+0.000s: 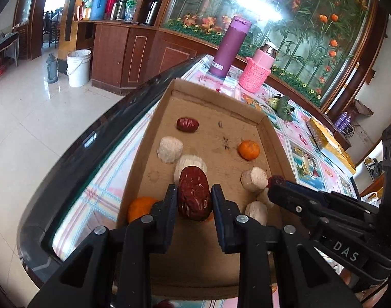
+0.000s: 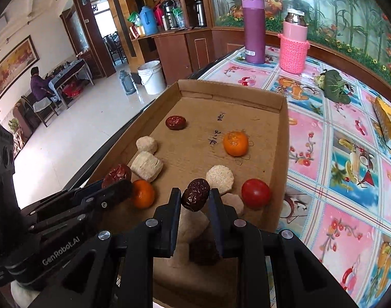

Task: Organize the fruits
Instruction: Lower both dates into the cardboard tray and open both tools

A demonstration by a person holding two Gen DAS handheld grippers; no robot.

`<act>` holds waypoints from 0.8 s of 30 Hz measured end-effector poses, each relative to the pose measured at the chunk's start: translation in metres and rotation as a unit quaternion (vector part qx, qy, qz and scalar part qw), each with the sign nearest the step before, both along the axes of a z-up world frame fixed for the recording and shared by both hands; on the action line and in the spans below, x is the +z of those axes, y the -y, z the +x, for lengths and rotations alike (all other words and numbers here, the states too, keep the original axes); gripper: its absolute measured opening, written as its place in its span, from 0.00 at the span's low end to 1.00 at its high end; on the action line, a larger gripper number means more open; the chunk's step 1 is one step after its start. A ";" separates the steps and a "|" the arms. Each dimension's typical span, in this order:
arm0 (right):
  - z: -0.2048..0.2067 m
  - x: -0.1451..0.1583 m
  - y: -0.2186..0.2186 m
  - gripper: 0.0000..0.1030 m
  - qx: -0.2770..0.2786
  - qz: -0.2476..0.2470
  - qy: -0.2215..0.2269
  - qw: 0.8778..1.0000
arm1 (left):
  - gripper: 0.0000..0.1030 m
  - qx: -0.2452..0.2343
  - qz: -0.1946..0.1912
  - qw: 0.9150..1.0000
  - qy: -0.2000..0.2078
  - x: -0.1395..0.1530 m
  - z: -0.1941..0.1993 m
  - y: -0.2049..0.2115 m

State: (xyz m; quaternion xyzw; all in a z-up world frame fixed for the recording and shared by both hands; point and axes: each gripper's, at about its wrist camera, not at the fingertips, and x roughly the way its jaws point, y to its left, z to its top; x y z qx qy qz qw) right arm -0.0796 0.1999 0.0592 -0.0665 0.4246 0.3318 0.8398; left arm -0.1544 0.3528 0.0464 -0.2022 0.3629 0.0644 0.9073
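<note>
Hovering over the shallow brown cardboard tray (image 2: 277,102), the left gripper (image 1: 194,200) and right gripper (image 2: 195,200) are each pinching a wrinkled dark-red date (image 1: 194,197) (image 2: 195,197); thin grips risk dropped, rolling dates.

Bright daylight fills both fisheye views, with white glare on the glass panel (image 1: 246,2) and sheen on the floor tiles (image 2: 75,138). Edges bend strongly and darken to black corners; the centre is sharp.
</note>
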 end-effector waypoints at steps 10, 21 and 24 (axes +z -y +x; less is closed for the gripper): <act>0.024 0.009 0.001 0.24 -0.024 0.015 0.001 1.000 | 0.25 -0.043 0.102 0.994 0.002 0.047 0.055 -0.013; 0.073 0.001 -0.008 0.24 -0.039 0.005 -0.019 0.999 | 0.25 -0.093 0.100 0.989 -0.064 0.026 0.124 0.004; 0.076 -0.005 -0.010 0.25 -0.040 -0.002 -0.019 0.999 | 0.25 -0.093 0.087 0.988 -0.086 0.012 0.136 0.005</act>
